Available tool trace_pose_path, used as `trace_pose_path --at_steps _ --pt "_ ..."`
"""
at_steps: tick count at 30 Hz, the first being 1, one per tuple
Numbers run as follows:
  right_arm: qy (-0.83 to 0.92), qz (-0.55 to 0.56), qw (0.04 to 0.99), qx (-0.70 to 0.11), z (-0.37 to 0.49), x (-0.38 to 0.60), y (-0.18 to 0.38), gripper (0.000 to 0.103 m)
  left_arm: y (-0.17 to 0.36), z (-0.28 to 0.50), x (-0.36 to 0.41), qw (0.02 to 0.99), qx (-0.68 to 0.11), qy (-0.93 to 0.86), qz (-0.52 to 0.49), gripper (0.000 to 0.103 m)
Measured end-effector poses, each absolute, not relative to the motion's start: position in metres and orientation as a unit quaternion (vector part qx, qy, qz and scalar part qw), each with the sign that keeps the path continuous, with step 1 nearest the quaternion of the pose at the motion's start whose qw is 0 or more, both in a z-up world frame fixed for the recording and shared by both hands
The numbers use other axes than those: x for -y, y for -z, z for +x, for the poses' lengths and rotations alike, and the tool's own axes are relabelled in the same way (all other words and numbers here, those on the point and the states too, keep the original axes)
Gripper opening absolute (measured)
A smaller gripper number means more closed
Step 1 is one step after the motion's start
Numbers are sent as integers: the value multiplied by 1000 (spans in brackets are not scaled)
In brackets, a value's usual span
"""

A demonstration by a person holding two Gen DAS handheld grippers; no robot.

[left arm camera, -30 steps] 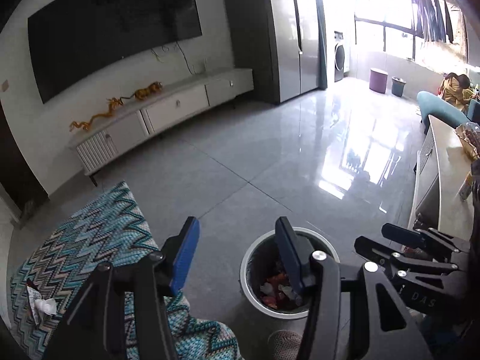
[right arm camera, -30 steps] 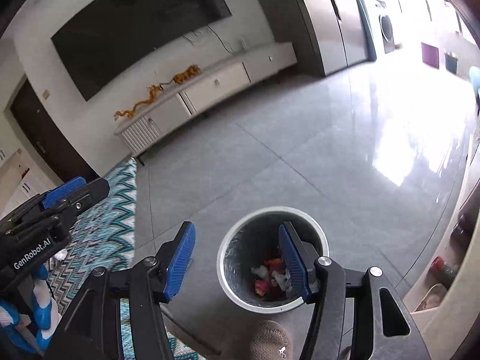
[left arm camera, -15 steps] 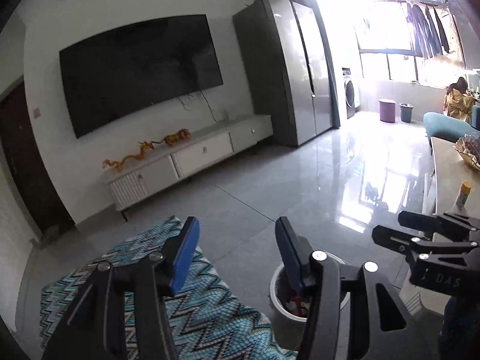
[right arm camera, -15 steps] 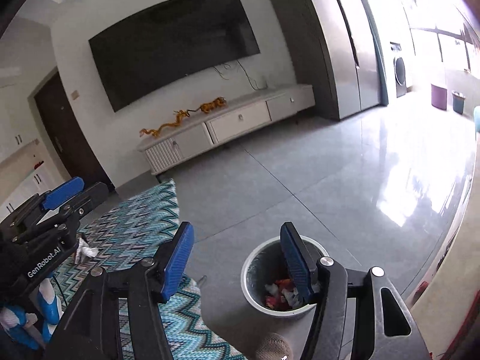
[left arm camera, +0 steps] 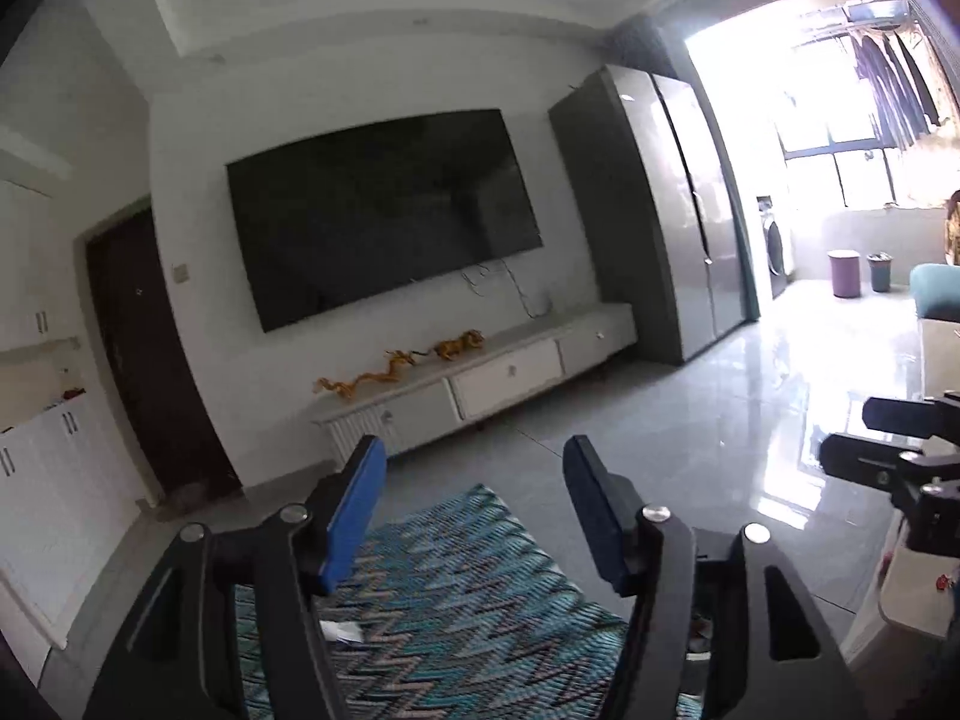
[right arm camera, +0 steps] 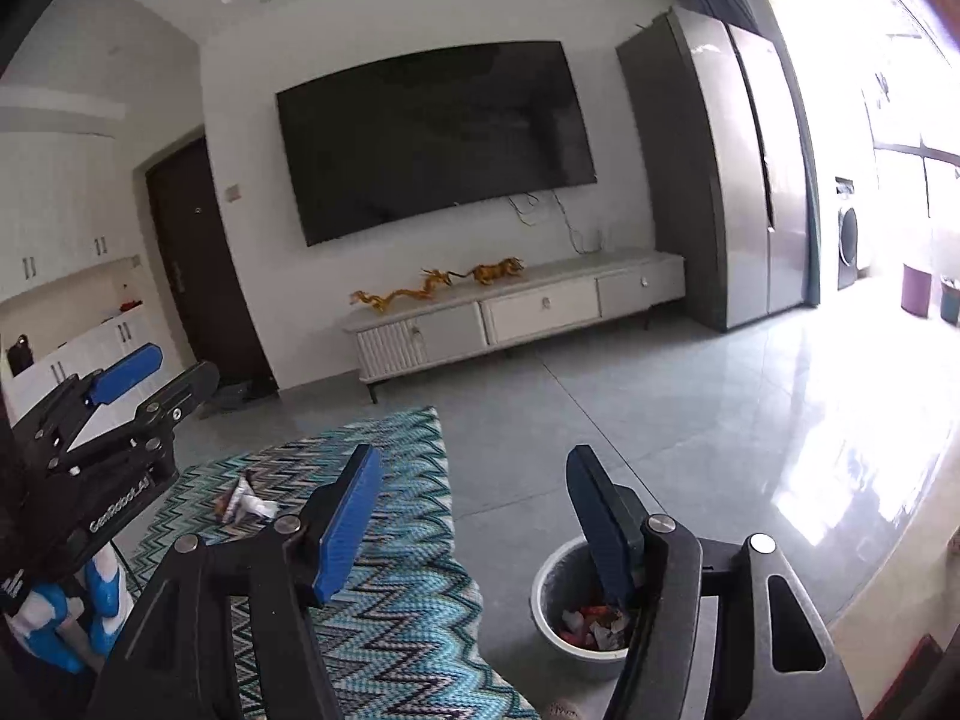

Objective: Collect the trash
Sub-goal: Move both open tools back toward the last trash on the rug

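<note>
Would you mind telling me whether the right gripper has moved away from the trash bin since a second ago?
Yes. The right gripper has lifted and tilted up: the trash bin dropped toward the frame's bottom, and its empty jaws have just been opening.

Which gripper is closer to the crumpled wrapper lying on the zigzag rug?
Left, probably. In the right wrist view the left gripper hangs over the rug's left side, near the wrapper. The right gripper sits further right, by the trash bin. Both are open and empty.
</note>
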State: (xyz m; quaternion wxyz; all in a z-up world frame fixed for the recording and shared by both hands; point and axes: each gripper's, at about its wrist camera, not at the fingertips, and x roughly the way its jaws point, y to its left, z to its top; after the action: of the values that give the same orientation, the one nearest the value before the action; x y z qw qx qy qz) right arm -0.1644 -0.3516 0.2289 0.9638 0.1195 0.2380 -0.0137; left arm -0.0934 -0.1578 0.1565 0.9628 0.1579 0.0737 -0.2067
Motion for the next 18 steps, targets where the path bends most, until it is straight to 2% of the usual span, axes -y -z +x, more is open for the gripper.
trace_pose_path --at_steps 7,18 --pt "-37 111 973 -200 -168 325 -274 68 -207 -89 107 976 -30 150 154 60" --pt "-83 114 983 -119 -165 297 -341 94 -271 -54 36 989 -14 103 104 60"
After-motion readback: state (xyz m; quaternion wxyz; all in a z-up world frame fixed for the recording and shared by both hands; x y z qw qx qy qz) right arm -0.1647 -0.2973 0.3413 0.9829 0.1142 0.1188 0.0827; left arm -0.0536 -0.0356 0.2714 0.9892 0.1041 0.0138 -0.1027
